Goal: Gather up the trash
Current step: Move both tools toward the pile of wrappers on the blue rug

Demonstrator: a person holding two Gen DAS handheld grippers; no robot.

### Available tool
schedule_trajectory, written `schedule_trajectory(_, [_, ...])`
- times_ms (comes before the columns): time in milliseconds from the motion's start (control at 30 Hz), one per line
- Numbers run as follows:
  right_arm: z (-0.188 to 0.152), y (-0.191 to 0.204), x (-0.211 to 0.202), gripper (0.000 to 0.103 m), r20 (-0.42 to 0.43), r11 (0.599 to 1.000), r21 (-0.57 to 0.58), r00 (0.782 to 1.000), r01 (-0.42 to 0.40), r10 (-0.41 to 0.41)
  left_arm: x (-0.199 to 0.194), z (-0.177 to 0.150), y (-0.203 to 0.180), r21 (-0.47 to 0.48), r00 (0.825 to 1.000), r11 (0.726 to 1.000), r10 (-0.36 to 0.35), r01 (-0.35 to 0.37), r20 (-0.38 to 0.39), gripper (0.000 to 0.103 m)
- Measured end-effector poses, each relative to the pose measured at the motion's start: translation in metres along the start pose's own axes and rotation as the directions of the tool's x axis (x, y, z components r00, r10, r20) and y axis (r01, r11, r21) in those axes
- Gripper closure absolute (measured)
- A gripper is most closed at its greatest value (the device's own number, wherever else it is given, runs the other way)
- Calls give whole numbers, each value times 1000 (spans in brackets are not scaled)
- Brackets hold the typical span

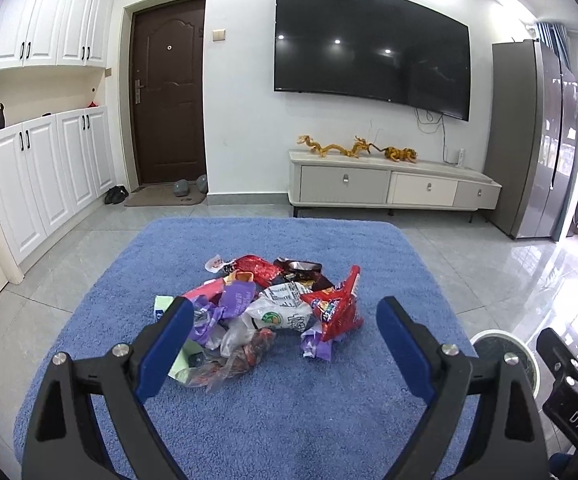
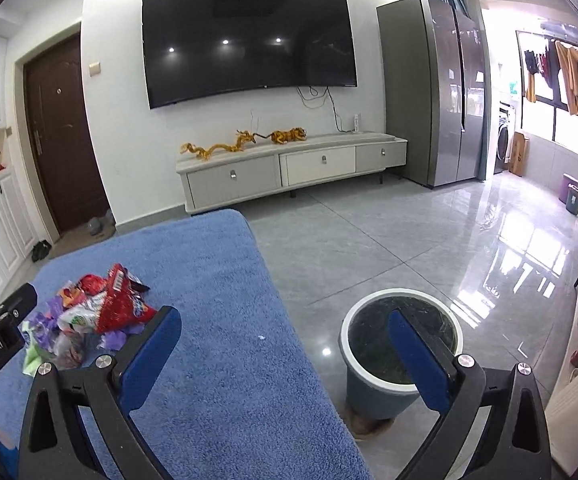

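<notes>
A heap of crumpled snack wrappers and plastic bags (image 1: 273, 308), red, purple, white and clear, lies near the middle of a blue shaggy fabric surface (image 1: 289, 420). The left gripper (image 1: 285, 320), black-framed with blue finger pads, hangs just short of the heap with its fingers spread wide and nothing between them; the left pad (image 1: 165, 344) overlaps the near edge of the pile in the wrist view, though contact cannot be confirmed. The right gripper (image 2: 285, 332), of the same build, is likewise spread and empty, positioned over the right edge of the blue surface. Its right finger (image 2: 417, 356) sits in front of a round grey bin with a white rim and dark liner (image 2: 401, 360), which stands on the glossy grey tile floor (image 2: 369, 248) just beside the blue surface. The bin's interior appears dark; contents cannot be determined. The heap lies well apart from the bin.
</notes>
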State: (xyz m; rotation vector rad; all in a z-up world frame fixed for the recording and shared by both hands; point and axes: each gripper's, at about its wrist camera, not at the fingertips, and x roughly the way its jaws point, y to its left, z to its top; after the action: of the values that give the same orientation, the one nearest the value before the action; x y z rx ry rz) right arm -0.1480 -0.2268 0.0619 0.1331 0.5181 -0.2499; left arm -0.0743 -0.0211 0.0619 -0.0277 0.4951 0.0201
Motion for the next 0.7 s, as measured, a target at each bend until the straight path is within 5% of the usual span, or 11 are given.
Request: schedule_trajectory(700, [-8, -7, 19, 0, 5, 1000, 28, 1000, 4, -5, 3, -8, -15, 29, 998, 999, -21, 20, 55, 10])
